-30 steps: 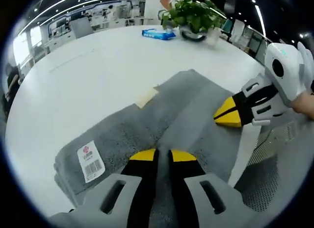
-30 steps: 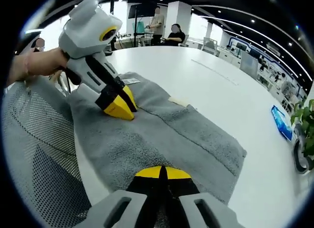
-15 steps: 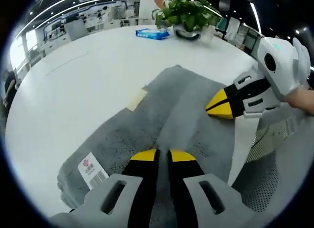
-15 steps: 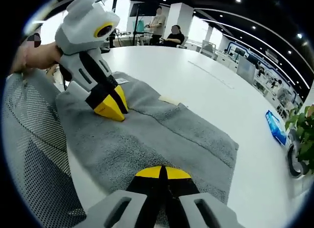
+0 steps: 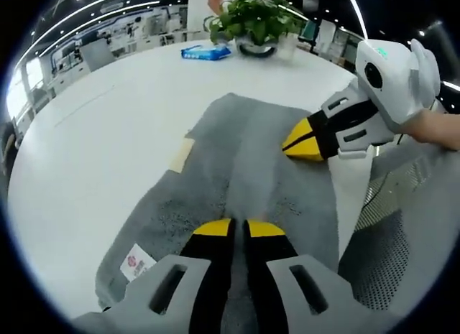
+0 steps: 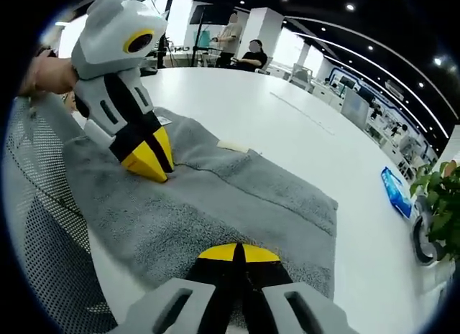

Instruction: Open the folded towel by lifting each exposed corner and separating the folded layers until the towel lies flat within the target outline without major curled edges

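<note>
My left gripper point(image 5: 237, 228) and right gripper point(image 6: 238, 252) each pinch the grey towel's point(image 5: 244, 154) near edge — that edge is hidden under my jaws — the cloth stretching ahead across the white table point(image 5: 108, 133).

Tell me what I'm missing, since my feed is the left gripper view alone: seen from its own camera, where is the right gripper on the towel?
Observer: In the right gripper view, the right gripper has its jaws closed on the towel at the towel's near edge.
Operator: How does my left gripper look from that side?
Observer: The left gripper stands steeply, yellow tips together, pressed into the towel close to its white label.
Operator: Is anyone beyond it?
Observer: Yes, a seated person is at the far side of the table, well away from the towel.
</note>
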`<state>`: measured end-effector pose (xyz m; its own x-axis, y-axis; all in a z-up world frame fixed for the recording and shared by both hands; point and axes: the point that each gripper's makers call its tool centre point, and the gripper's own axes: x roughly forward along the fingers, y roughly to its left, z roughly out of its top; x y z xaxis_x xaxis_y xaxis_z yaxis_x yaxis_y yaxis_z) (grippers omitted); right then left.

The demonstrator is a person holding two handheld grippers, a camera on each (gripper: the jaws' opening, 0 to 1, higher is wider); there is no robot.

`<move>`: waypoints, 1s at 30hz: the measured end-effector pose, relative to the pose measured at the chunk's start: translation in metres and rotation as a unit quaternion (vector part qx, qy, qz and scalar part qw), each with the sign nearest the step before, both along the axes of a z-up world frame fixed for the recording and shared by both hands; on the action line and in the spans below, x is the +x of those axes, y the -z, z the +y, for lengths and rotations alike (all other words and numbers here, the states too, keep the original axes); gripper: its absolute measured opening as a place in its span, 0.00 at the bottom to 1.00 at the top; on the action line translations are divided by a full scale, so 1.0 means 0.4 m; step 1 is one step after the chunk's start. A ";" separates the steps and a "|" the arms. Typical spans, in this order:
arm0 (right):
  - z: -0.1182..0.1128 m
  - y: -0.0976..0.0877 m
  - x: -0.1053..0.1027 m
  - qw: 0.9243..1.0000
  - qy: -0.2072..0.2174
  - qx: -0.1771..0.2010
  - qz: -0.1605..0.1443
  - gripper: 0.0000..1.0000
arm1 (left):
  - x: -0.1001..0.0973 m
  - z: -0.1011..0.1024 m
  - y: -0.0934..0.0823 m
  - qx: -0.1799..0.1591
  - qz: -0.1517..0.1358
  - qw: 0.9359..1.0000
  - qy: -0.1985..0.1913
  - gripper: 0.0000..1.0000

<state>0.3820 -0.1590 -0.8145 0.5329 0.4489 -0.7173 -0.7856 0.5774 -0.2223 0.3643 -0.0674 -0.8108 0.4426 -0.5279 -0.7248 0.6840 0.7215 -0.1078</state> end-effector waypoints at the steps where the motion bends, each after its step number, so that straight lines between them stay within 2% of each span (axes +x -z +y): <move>1: 0.000 0.000 0.001 1.000 0.000 0.000 -0.001 0.00 | -0.001 -0.001 0.000 0.000 0.000 1.000 0.002 0.05; 11: -0.002 -0.001 0.007 1.000 -0.003 -0.001 -0.009 0.00 | -0.002 -0.006 0.000 -0.005 -0.001 1.000 0.012 0.05; 16: 0.003 -0.009 0.005 1.000 -0.010 -0.017 -0.015 0.00 | -0.001 -0.004 -0.004 -0.015 0.002 1.000 0.008 0.06; 17: 0.003 -0.014 0.006 1.000 -0.007 -0.014 -0.015 0.00 | 0.001 -0.002 -0.005 -0.020 0.005 1.000 0.002 0.06; 20: 0.012 -0.050 0.016 0.999 0.019 0.035 -0.015 0.03 | 0.012 0.001 -0.018 -0.034 0.007 0.999 -0.014 0.07; 23: 0.019 -0.076 0.011 0.998 0.015 0.052 -0.019 0.05 | 0.023 0.004 -0.032 -0.042 -0.003 0.999 -0.024 0.08; 26: 0.042 -0.081 -0.013 0.998 -0.006 0.065 -0.010 0.03 | 0.051 0.015 -0.057 -0.053 -0.029 0.997 -0.044 0.08; 27: 0.062 -0.076 -0.035 0.997 -0.035 0.068 -0.001 0.02 | 0.057 0.020 -0.062 -0.056 -0.033 0.997 -0.050 0.07; 30: 0.107 -0.073 -0.087 0.992 -0.083 0.086 0.026 0.00 | 0.079 0.041 -0.075 -0.062 -0.044 0.994 -0.076 0.07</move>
